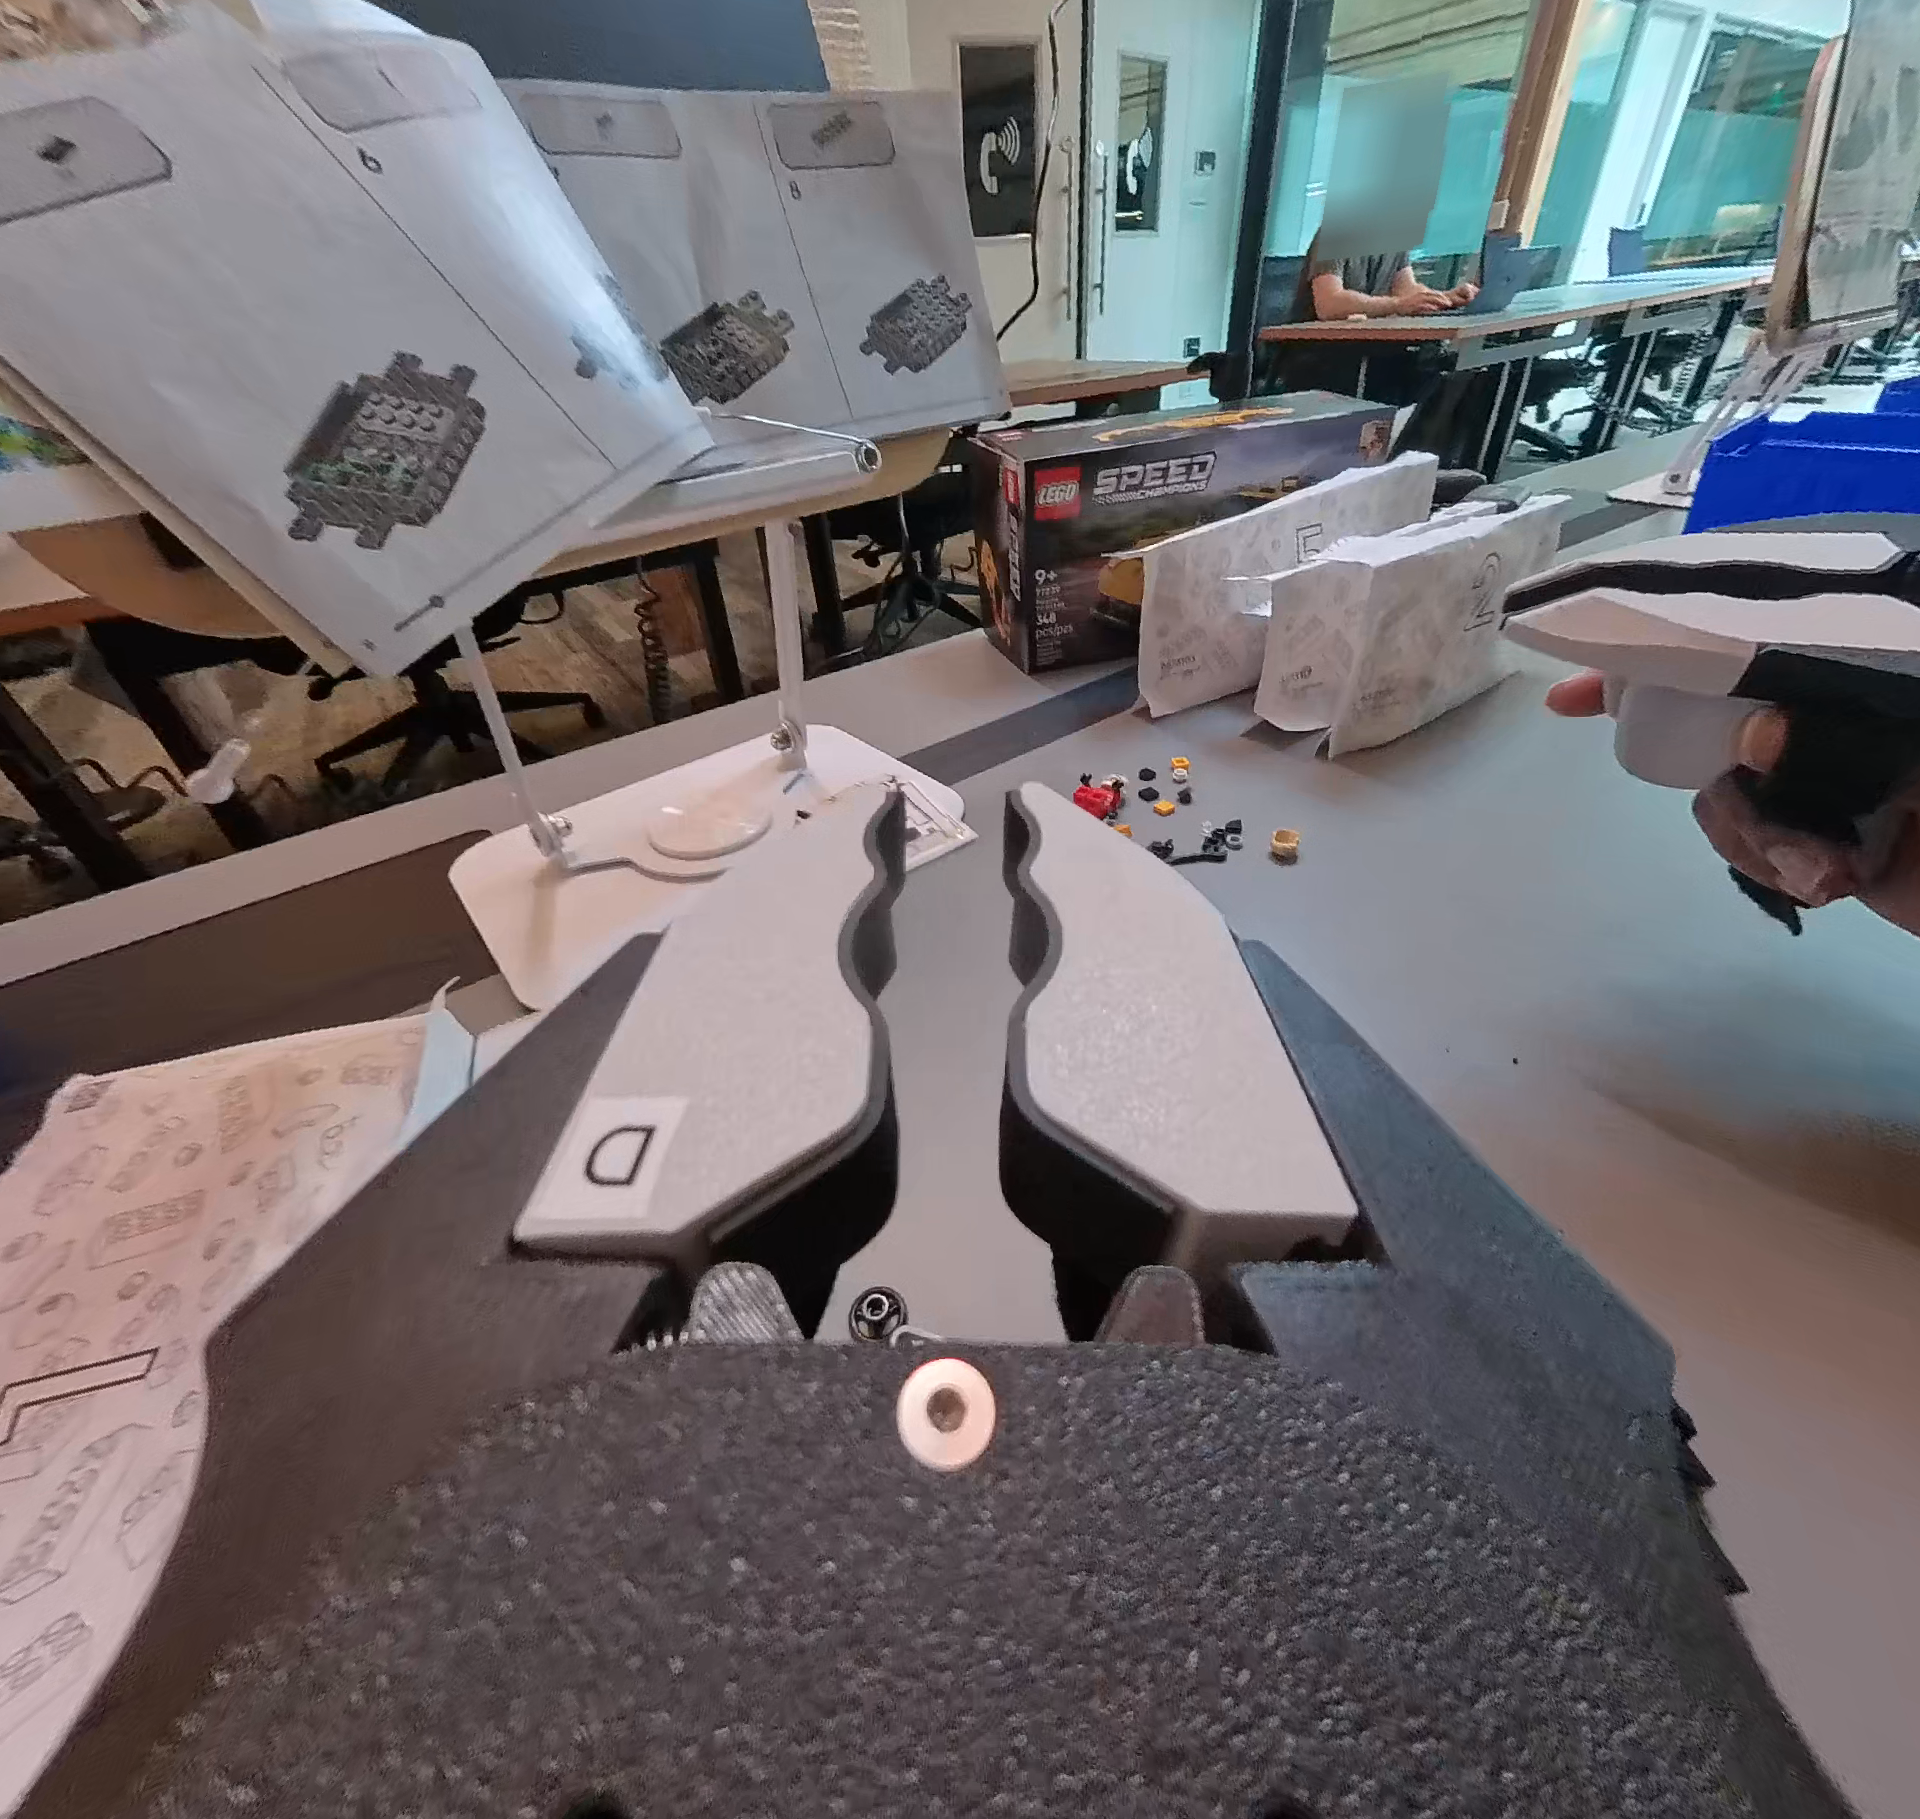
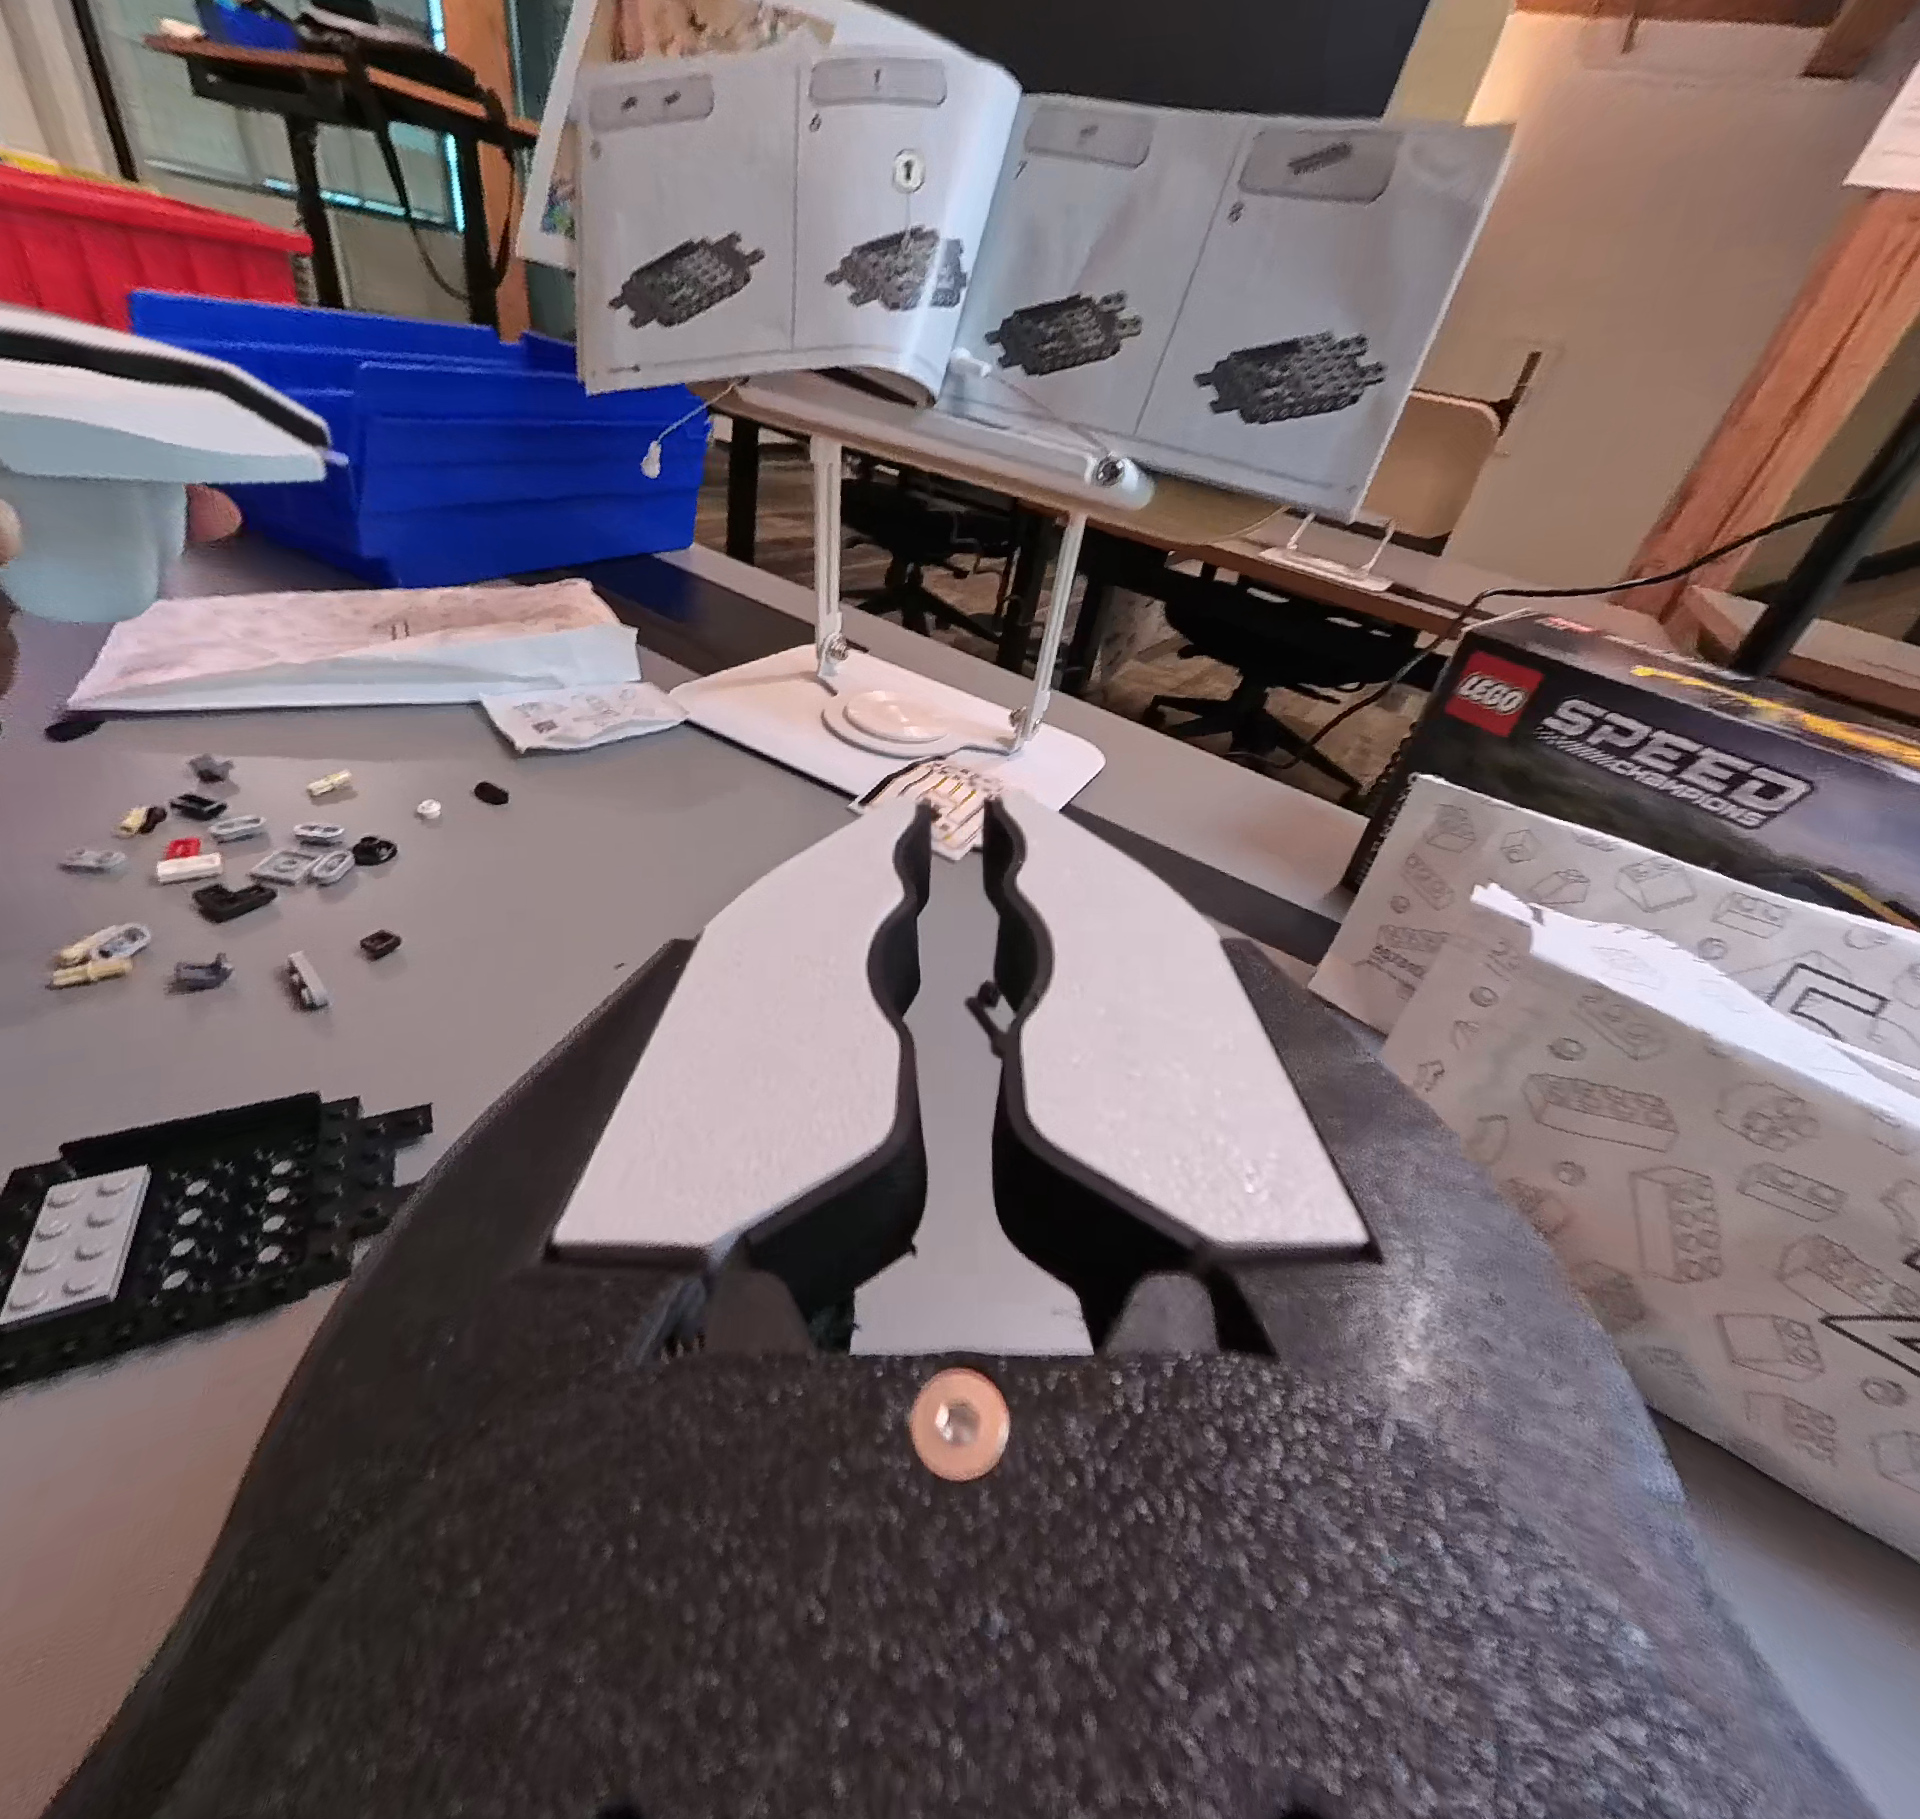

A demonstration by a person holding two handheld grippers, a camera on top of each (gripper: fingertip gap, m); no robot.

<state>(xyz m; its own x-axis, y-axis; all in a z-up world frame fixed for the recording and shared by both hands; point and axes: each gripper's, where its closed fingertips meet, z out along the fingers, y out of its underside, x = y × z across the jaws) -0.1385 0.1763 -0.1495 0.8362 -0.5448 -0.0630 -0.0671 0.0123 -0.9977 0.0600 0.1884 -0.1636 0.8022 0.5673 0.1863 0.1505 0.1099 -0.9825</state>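
Both claws hung bare, jaws apart: the left gripper [image 1: 951, 813] and right gripper [image 2: 956, 824] near the stand base [image 2: 790, 720], sticker sheet [image 2: 951, 798] beyond the right fingertips; printed box [image 2: 1662, 730] at the table's far edge.

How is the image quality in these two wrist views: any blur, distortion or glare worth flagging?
Left wrist view: strong wide-angle bending; the instruction booklet is smeared, while the left gripper and loose bricks are fairly sharp; a mosaic patch covers a seated person. Right wrist view: overall softer, with the booklet pages and paper bags blurred; the right gripper is sharper. Lighting is even, with no harsh glare.
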